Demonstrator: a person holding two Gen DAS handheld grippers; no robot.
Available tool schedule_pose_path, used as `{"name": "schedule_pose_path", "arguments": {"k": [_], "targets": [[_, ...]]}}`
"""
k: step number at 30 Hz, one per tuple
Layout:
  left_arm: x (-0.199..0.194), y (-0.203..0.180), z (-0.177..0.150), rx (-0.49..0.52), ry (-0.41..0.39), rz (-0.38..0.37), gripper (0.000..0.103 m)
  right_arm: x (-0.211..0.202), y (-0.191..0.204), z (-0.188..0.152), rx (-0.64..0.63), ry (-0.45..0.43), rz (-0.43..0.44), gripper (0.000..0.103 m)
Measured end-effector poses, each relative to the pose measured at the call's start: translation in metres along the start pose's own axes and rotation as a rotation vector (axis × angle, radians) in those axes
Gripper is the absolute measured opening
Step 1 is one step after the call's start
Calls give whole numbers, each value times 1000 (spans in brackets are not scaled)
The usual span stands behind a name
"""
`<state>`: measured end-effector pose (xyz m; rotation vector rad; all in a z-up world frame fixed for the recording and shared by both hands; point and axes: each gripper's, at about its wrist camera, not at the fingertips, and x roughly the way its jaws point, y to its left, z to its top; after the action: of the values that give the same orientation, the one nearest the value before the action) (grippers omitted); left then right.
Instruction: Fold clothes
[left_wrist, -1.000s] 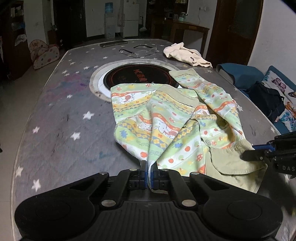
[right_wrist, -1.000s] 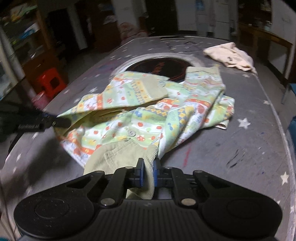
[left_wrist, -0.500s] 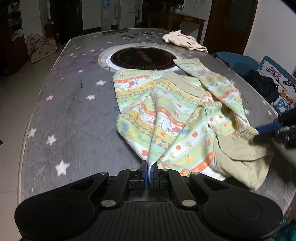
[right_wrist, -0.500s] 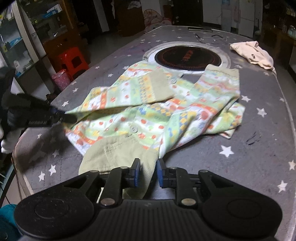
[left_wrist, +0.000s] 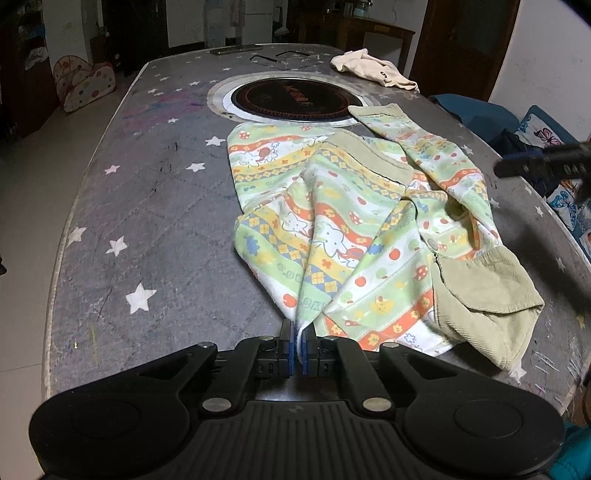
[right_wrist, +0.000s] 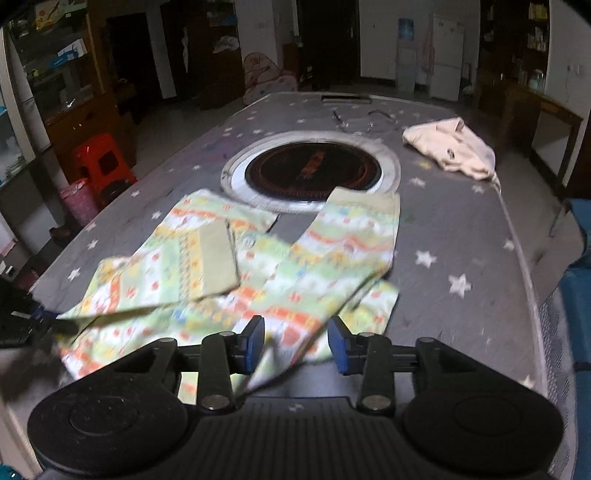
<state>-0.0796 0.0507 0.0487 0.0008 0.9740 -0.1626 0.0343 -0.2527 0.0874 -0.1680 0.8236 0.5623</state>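
- Patterned garment: child's piece in green, orange and yellow print with olive ribbed cuffs, lying crumpled on the near half of the grey star-printed surface, just short of the round inset hob; not yet folded, to my eye
- Left claw: clenched on a near corner of the garment's printed cloth, the fabric rising in a ridge from the pads; its jaws are just starting to part, though the cloth sits pinched between them; held so, I'd judge, to keep the hem taut at the surface's near edge
- Right claw: jaws opening, released; blurred cloth lies below and between the blue pads but neither presses on it; seen from the left view it hangs off to the right, apart from the garment
- Olive cuff: lies slack at the garment's right near corner, close to the surface's right rim
- Cream garment: bunched at the far right corner, well apart, waiting its turn
- Edges and room: broad bare stretch to the left of the garment for spreading; far side limited by the hob; right rim near, with cushions just beyond it
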Motion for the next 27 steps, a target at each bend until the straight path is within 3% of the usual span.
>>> {"name": "schedule_pose_path", "arguments": {"k": [4, 10, 18, 27], "targets": [[-7, -1, 3, 20, -11, 10, 16, 17, 1, 12, -12, -3, -6, 38], [-24, 2, 10, 54, -54, 47, 37, 40, 6, 23, -23, 1, -15, 38], [-36, -6, 24, 115, -107, 46, 39, 70, 1, 42, -7, 8, -56, 38], [-28, -3, 28, 80, -106, 40, 39, 120, 2, 69, 12, 32, -77, 37]]}}
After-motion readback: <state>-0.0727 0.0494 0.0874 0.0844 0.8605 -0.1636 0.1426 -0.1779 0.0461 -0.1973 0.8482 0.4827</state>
